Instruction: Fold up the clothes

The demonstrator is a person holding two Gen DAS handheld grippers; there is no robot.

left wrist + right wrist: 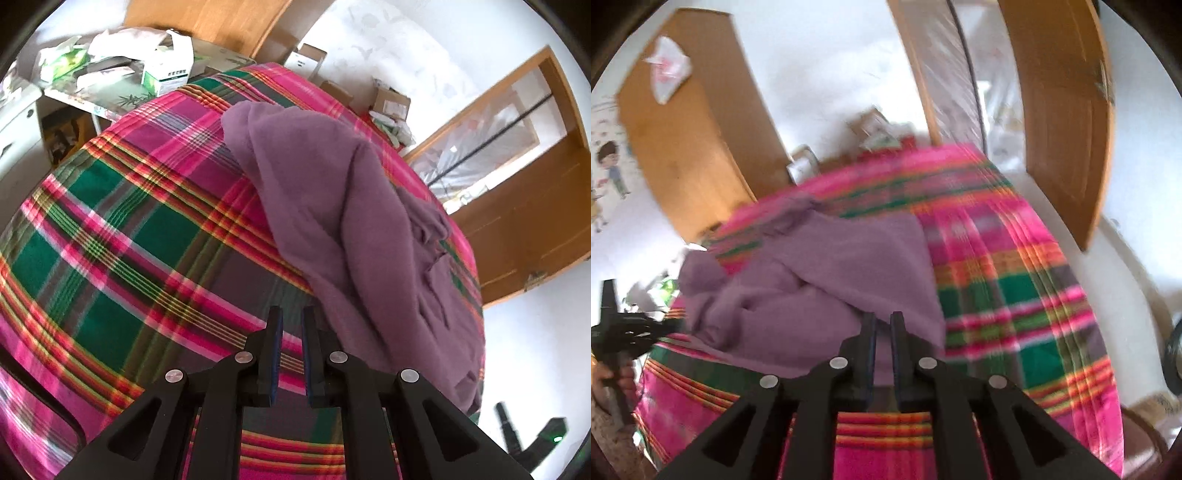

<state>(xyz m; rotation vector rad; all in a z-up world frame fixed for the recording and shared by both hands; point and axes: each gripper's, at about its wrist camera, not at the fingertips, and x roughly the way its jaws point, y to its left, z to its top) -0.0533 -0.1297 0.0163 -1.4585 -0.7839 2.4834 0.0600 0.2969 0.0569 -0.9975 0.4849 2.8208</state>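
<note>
One purple garment, crumpled, lying on one bed with a pink-and-green plaid cover. Two grippers: left gripper, jaws slightly apart, nothing between them, over bare cover just beside the garment; right gripper, jaws slightly apart, nothing visibly gripped, over the garment's near edge. One cluttered table behind the bed.

Daylight was bright and even, with white walls blown out and shadows soft. Both fisheye views bowed strongly toward dark rims. The left wrist view stayed fairly sharp; the right wrist view was smeared by motion blur, worst on the plaid bed cover.
</note>
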